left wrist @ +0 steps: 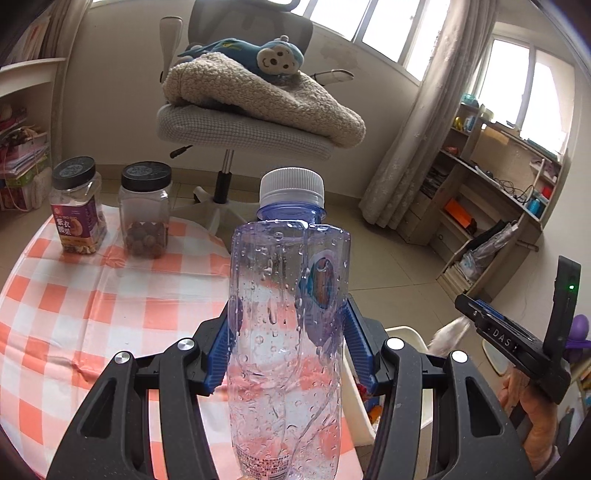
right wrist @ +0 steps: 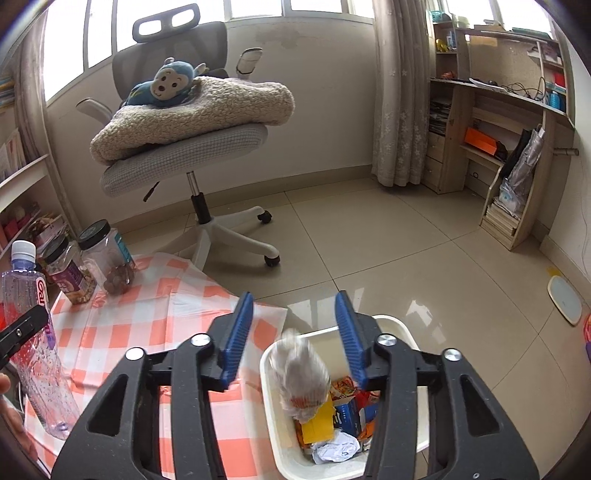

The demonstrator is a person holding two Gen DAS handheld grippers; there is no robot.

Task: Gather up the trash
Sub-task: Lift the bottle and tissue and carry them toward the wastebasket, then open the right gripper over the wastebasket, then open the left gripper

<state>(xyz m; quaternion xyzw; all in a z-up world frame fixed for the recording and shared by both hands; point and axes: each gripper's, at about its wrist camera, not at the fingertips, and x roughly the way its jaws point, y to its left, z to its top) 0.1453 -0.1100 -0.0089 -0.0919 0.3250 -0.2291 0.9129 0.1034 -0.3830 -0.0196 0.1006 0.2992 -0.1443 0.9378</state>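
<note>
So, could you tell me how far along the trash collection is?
Done: the bin already holds wrappers and paper. In hand: a crumpled wad is blurred above it, between the open right gripper fingers; the left gripper clamps the bottle. Left: binning the bottle.

Bright daylight from windows, overexposed; glare on floor tiles; crumpled wad motion-blurred; I see heavy fisheye bending, dark corners

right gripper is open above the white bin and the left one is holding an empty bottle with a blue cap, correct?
Not quite: the cap is white, not blue, as the left wrist view shows. The rest holds: the right gripper is open above the white bin, and the left gripper is shut on the empty bottle.
</note>
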